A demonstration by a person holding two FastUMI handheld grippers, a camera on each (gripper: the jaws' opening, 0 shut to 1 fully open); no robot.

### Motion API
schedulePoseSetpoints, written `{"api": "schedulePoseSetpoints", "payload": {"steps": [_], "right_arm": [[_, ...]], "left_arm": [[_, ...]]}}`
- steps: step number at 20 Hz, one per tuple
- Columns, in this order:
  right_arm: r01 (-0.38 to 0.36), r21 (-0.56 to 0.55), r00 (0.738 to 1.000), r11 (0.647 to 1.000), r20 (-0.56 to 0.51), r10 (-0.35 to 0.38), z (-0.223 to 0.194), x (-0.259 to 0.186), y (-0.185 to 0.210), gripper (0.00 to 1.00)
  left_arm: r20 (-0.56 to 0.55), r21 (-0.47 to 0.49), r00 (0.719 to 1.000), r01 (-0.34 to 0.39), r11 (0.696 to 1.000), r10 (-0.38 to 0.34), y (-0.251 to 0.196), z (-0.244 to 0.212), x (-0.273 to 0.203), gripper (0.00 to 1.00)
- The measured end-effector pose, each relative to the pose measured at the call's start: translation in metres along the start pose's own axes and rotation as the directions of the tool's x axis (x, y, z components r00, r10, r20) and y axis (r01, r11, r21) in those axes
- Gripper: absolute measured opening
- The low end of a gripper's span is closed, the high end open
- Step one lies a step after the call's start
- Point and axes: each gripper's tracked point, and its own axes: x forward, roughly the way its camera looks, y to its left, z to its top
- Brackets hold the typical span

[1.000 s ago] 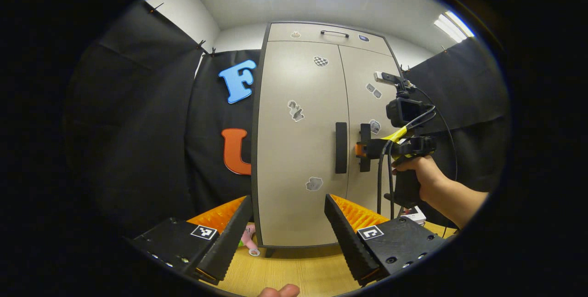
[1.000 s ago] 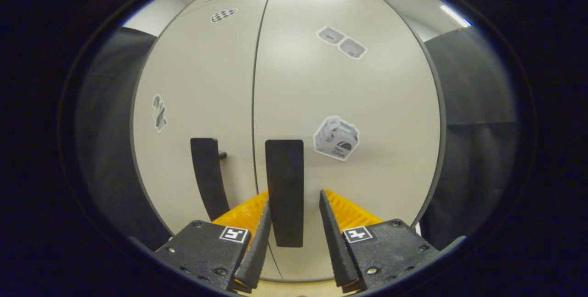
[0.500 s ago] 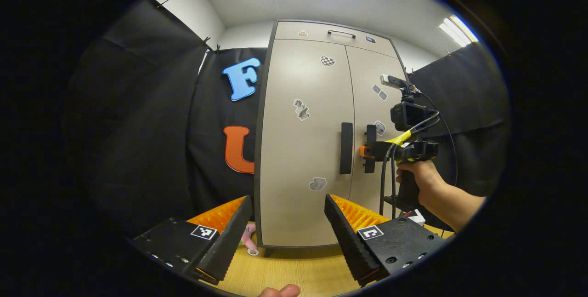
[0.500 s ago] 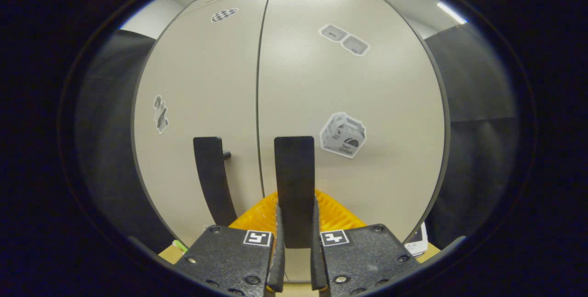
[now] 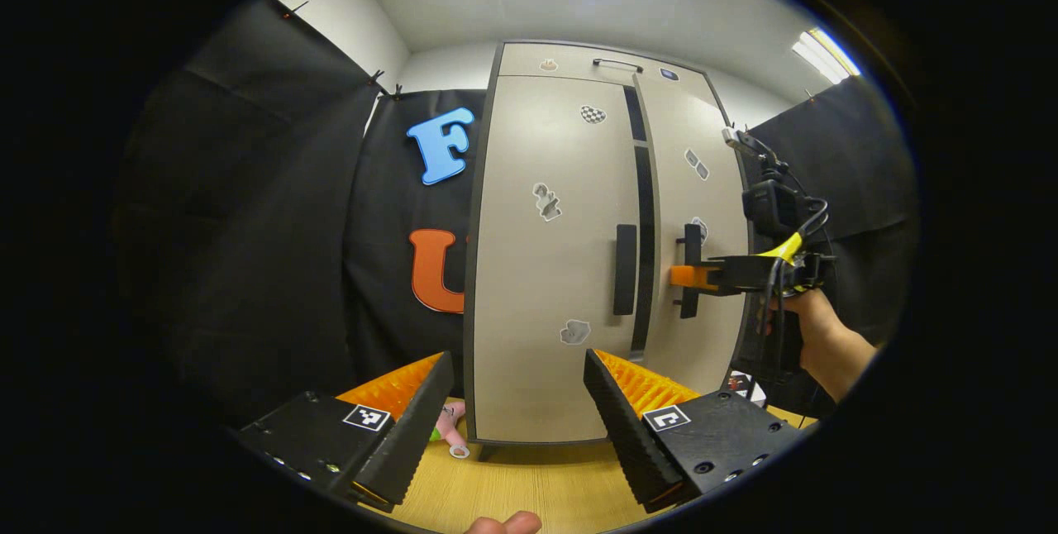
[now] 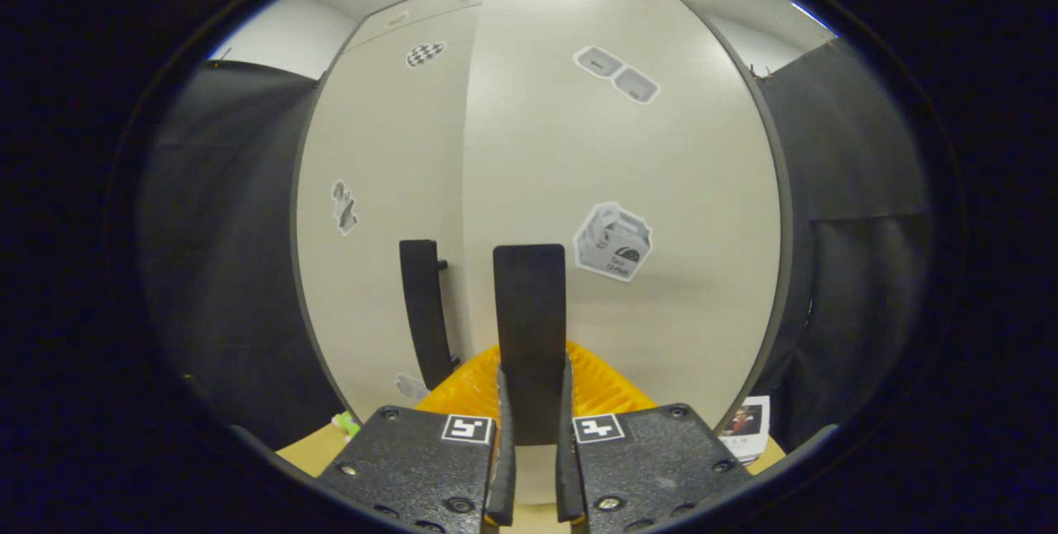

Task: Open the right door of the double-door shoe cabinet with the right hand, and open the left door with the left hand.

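One tall beige double-door shoe cabinet stands on the light wooden table, with two doors. The right door is ajar, a dark gap beside the shut left door. Two black vertical bar handles: the right claw is clamped on the right handle; the left handle is free. The left claw hangs wide apart, well short of the cabinet.

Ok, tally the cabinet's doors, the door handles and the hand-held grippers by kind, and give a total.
Doors: 2 (left door, right door)
Door handles: 2 (left handle, right handle)
Hand-held grippers: 2 (left hand-held gripper, right hand-held gripper)
Total: 6
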Motion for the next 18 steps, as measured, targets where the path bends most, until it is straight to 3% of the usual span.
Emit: {"api": "schedulePoseSetpoints", "payload": {"steps": [8,18], "right_arm": [[-0.044,0.006,0.999,0.999,-0.006,0.044,-0.007,-0.058,-0.021,0.22],[-0.044,-0.013,0.999,0.999,-0.006,0.043,-0.01,-0.135,-0.082,0.22]], "left_arm": [[0.0,0.008,1.0,-0.016,1.0,0.016,0.001,0.0,0.0,0.95],[-0.015,0.025,1.0,-0.006,1.0,0.007,-0.002,-0.002,-0.002,0.95]]}}
